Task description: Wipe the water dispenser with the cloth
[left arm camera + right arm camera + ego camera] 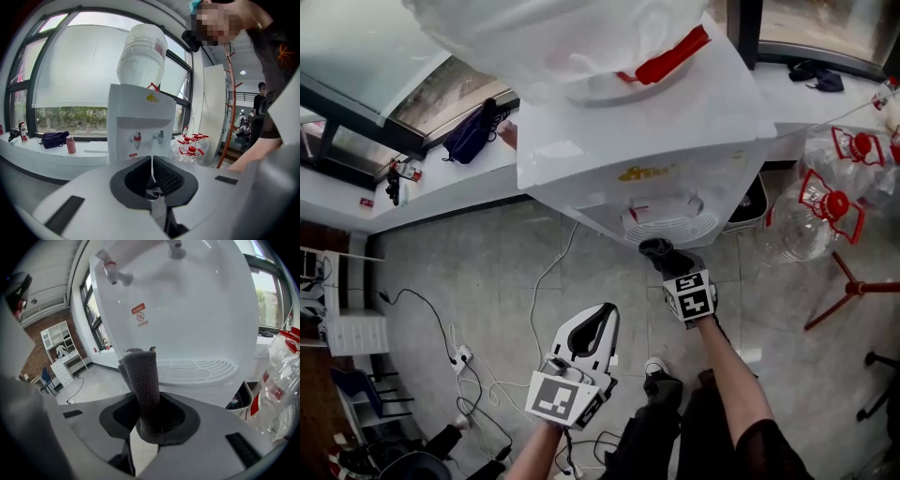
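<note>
While clamped, one cloth (143,390), one dispenser (197,315)

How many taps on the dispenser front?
2: a red tap and a grey tap beside it, both on the water dispenser's front panel. None look hidden.

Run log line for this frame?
phase: wipe | right hand-held gripper: shut on cloth | cloth: at water dispenser front near drip grille, contact unclear | left hand-held gripper: shut, empty, clear of dispenser
</note>
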`<action>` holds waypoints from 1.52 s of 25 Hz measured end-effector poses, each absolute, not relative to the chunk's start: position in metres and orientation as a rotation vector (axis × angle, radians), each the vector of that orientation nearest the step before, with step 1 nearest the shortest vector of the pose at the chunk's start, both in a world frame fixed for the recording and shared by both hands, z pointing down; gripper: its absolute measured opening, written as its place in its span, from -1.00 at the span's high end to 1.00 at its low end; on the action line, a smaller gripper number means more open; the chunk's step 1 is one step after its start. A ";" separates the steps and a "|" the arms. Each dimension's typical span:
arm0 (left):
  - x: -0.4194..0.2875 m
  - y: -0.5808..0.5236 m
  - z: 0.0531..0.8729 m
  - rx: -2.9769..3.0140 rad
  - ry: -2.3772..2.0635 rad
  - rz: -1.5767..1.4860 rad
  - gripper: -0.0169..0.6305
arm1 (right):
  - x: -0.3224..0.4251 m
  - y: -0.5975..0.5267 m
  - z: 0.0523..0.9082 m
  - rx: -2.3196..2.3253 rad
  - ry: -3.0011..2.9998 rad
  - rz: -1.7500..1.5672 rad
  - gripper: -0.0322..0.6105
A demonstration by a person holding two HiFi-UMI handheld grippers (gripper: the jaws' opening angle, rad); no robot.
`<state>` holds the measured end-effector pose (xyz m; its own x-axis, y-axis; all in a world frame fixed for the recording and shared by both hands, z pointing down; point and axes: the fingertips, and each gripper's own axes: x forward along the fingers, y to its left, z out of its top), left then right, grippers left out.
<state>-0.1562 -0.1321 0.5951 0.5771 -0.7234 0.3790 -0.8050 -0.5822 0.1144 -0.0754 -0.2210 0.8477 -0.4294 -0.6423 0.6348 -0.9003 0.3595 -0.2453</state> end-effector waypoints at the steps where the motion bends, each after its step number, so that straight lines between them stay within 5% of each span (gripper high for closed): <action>1: -0.152 -0.133 0.595 2.542 -1.250 0.424 0.87 | -0.068 -0.220 0.848 1.344 -2.188 0.793 0.55; 21: -0.062 -0.139 0.611 2.618 -1.116 0.437 0.87 | 0.071 -0.218 0.860 1.485 -2.105 0.716 0.55; 38: -0.071 -0.138 0.684 2.618 -1.224 0.431 0.87 | -0.057 -0.196 0.966 1.172 -2.277 0.569 0.55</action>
